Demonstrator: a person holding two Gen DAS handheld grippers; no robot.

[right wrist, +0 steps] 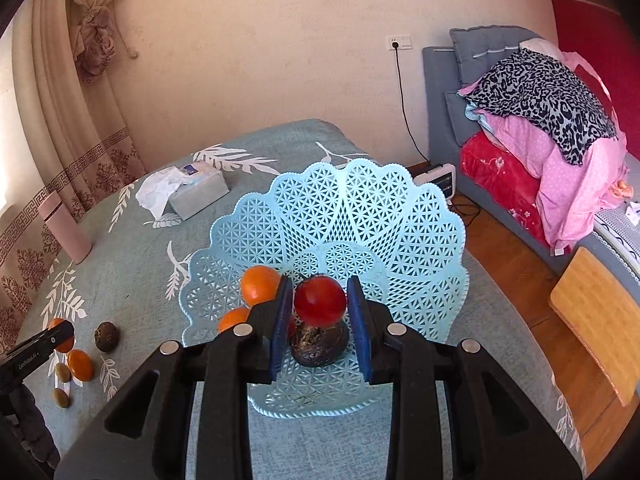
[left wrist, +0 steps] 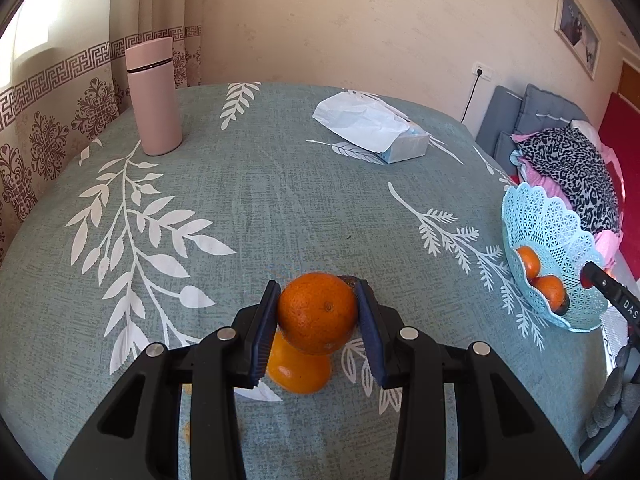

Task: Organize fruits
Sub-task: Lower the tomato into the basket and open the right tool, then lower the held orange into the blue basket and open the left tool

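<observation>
In the left wrist view my left gripper (left wrist: 318, 312) is shut on an orange (left wrist: 317, 312), held above a second orange (left wrist: 298, 372) on the table. The light blue lattice basket (left wrist: 548, 240) stands at the right with two oranges (left wrist: 540, 276) in it. In the right wrist view my right gripper (right wrist: 319, 306) is over the basket (right wrist: 380, 216) with a red fruit (right wrist: 320, 300) between its pads. Below it lies a dark wrinkled fruit (right wrist: 319, 346). Two oranges (right wrist: 260, 284) sit in the basket at the left.
A pink flask (left wrist: 154, 96) and a tissue box (left wrist: 384, 128) stand on the far table. Left of the basket lie an orange (right wrist: 80, 364), a dark brown fruit (right wrist: 106, 336) and two small olive fruits (right wrist: 62, 384). A bed with piled clothes (right wrist: 540, 120) is at the right.
</observation>
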